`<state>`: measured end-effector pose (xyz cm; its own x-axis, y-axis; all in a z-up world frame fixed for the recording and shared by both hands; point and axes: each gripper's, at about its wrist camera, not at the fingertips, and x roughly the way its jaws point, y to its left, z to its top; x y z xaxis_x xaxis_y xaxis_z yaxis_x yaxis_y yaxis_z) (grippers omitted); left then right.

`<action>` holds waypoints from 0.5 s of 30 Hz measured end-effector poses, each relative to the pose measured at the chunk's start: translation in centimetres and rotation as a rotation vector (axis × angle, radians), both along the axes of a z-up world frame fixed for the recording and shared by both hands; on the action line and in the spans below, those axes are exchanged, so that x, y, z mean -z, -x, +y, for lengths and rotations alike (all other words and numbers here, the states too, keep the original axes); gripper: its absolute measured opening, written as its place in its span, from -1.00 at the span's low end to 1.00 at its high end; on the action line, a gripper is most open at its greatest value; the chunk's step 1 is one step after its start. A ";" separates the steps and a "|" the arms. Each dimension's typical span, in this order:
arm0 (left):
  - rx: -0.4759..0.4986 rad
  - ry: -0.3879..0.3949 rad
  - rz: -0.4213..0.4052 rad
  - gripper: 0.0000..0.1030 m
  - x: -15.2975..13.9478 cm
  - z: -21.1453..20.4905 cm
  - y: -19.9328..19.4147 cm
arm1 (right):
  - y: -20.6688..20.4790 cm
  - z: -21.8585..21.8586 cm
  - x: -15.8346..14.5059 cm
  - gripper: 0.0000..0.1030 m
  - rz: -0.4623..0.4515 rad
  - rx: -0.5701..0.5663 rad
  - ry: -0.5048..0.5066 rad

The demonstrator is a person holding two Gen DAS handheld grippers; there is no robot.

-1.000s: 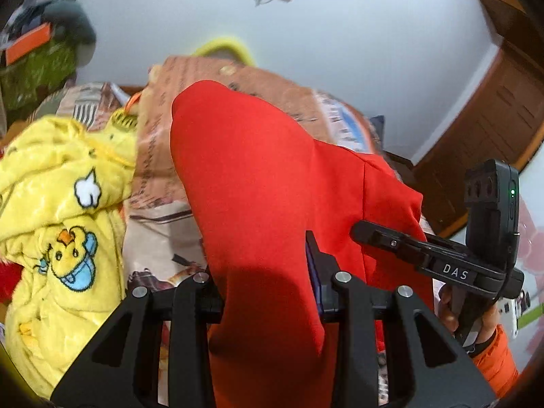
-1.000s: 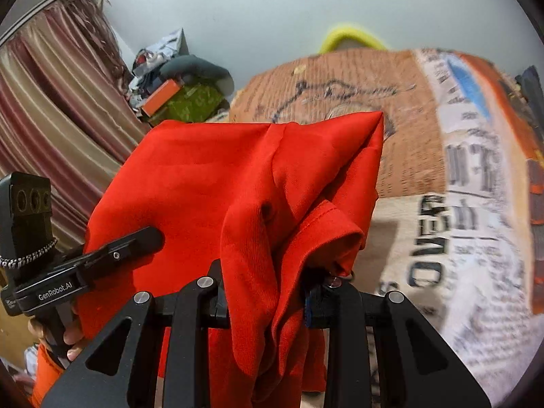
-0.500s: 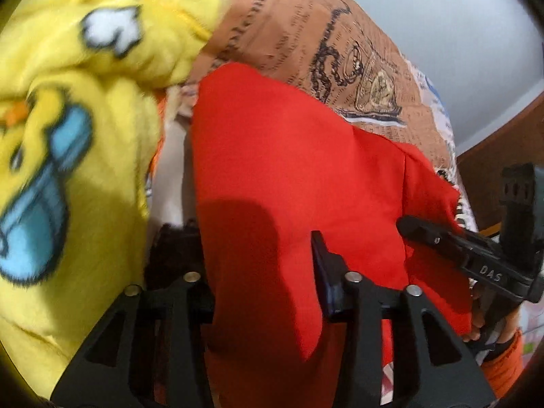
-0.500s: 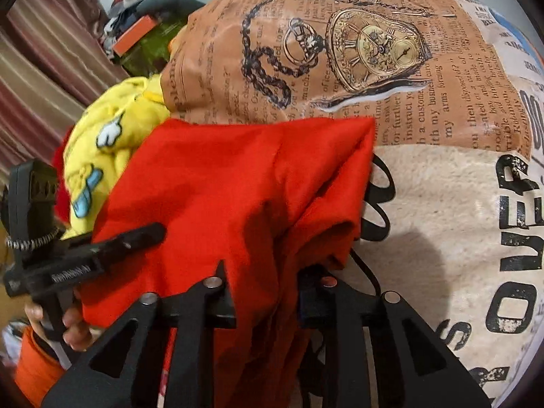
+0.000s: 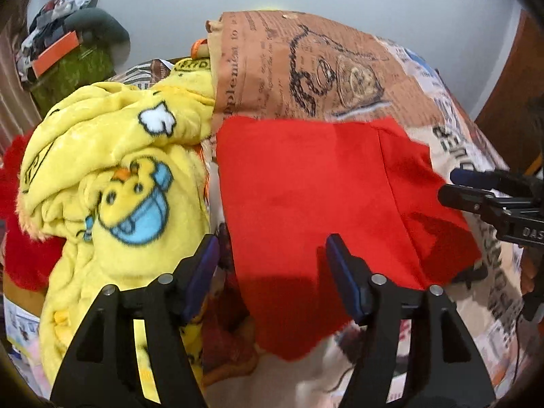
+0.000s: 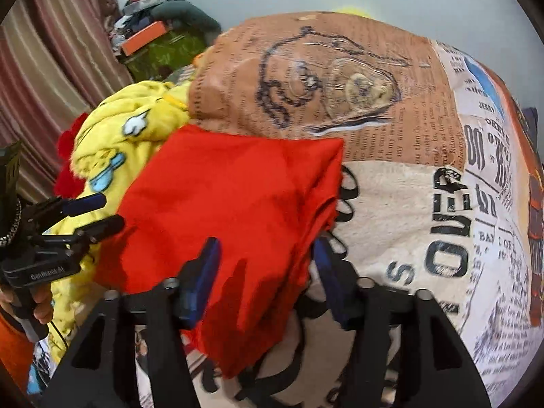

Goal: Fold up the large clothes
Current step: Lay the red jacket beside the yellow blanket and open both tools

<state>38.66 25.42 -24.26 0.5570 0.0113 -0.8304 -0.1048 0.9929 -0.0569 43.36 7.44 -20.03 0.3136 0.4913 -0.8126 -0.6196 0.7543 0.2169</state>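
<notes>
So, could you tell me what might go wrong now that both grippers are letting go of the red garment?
1. Both sets of jaws are opening with cloth between them. The left gripper and right gripper could snag the red garment when pulling back and undo the fold.
2. The garment's right edge looks bunched in layers, so the fold may spring open.
3. The yellow fleece blanket lies right beside it and could slump onto it.

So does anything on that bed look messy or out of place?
The red garment lies folded on the printed blanket, but its right edge is bunched in uneven layers. Beside it, a yellow fleece sits in a crumpled heap, unfolded.
</notes>
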 end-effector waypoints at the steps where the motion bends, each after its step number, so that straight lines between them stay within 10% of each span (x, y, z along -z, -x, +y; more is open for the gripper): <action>1: 0.006 -0.005 0.014 0.26 0.5 -0.2 0.2 | 0.5 0.5 0.4 0.13 0.001 -0.017 0.014; 6: -0.044 -0.026 0.058 0.49 3.0 0.2 1.2 | 1.2 1.8 4.3 0.15 0.018 -0.054 0.205; 15: -0.092 -0.056 0.113 0.58 4.0 0.5 5.2 | 2.8 -1.1 3.0 0.19 -0.051 -0.042 0.240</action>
<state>33.41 25.90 -28.30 0.4541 0.1061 -0.8846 -0.1980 0.9801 0.0159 40.57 6.37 -23.02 0.3403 0.2997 -0.8913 -0.6570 0.7539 0.0027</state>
